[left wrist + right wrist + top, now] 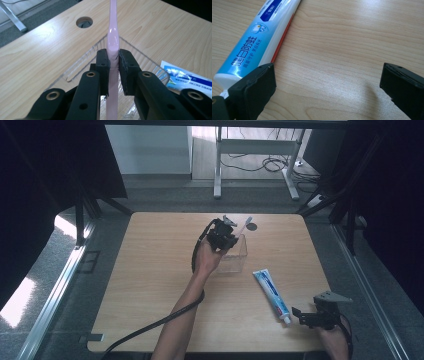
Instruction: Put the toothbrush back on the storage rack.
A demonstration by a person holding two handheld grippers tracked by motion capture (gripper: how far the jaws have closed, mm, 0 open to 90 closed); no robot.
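Left tongs point(113, 63) clamped shut, right tongs point(327, 82) seemingly wide apart

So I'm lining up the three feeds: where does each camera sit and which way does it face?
High view: above the person's side, looking forward and down on the table; both forearms enter from below.
Left gripper view: rides the left gripper, looking along jaws shut on the pink toothbrush over the clear container.
Right gripper view: rides the open right gripper, facing the tabletop.
All three share the toothpaste tube.
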